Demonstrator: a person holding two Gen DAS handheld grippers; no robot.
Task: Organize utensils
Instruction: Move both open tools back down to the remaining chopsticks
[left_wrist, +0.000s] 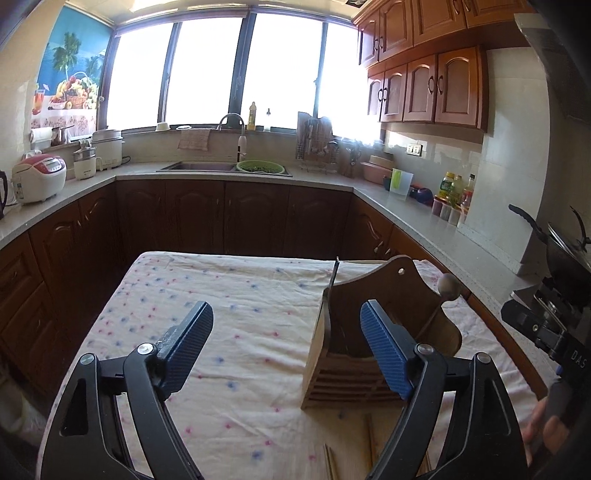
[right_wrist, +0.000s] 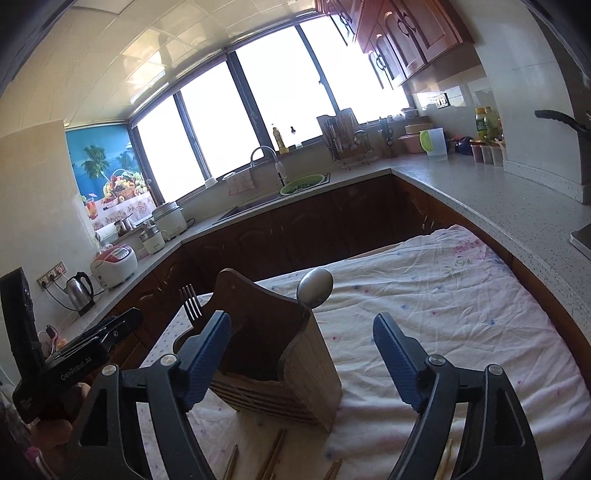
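Two utensils are already parked in the brown slatted wooden holder: a steel fork and a round-bowled metal spoon, both standing handle-down so they stay put. The holder stands right ahead of both grippers. Loose wooden chopsticks lie just below the right gripper, probably next up. Both it and the left gripper are spread wide, holding nothing. Everything's on a wrinkled white dotted cloth, kitchen counters all around.

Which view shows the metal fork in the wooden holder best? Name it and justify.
The right wrist view: the silver metal fork stands in the brown wooden utensil holder with all its tines facing the camera. The left wrist view catches that fork only edge-on, as a thin dark sliver.
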